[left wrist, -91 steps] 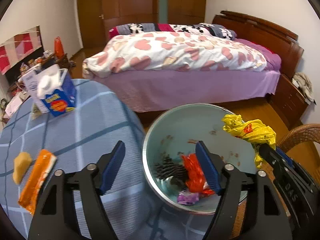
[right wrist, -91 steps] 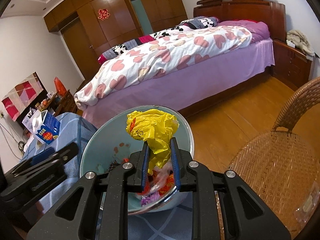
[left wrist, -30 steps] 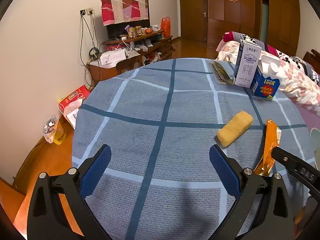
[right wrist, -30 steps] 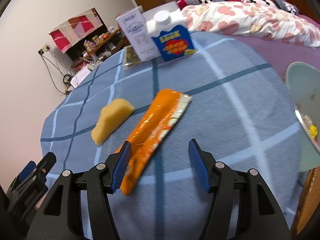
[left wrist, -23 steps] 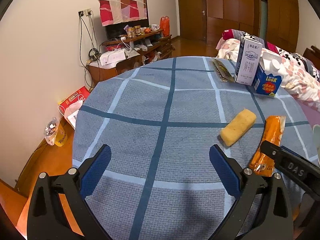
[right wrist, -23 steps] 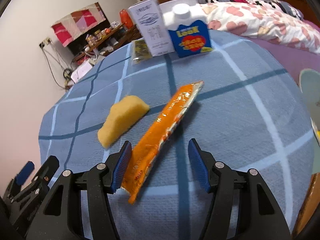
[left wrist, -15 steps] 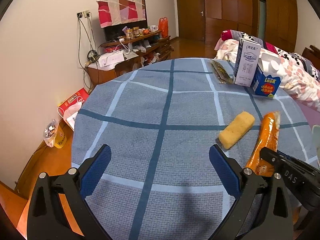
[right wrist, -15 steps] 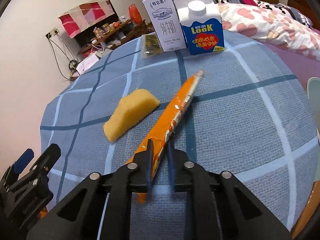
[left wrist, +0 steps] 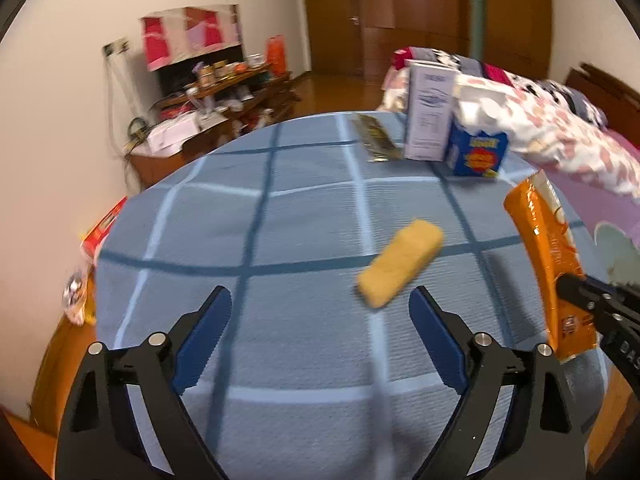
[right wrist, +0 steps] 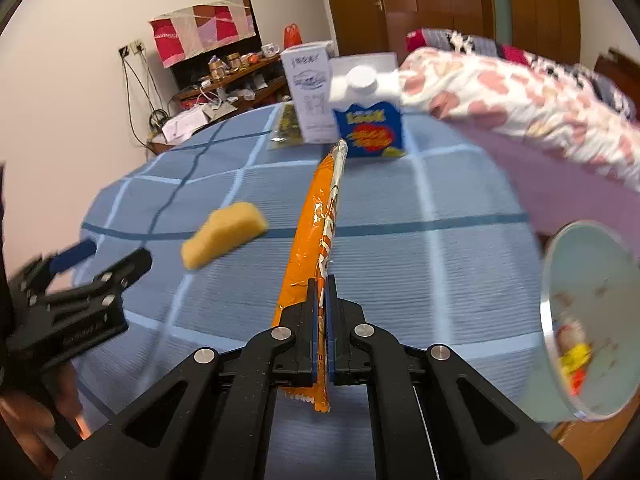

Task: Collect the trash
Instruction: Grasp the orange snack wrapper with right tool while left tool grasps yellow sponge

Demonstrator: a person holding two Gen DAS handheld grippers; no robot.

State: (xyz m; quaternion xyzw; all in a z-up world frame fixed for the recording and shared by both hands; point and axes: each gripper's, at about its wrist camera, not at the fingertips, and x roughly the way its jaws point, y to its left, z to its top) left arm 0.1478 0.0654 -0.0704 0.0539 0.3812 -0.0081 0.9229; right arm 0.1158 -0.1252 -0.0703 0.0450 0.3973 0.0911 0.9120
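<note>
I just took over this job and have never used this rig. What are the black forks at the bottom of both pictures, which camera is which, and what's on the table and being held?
The black forks are two hand-held grippers; each picture comes from a fisheye camera on one of them, looking along its fingers. In the left wrist view, the left gripper is open and empty over the blue checked table. In the right wrist view, the right gripper is shut on an orange wrapper. On the table lie a yellow sponge, a white carton, a blue carton and a flat packet. The pale bowl at the right holds collected trash.
</note>
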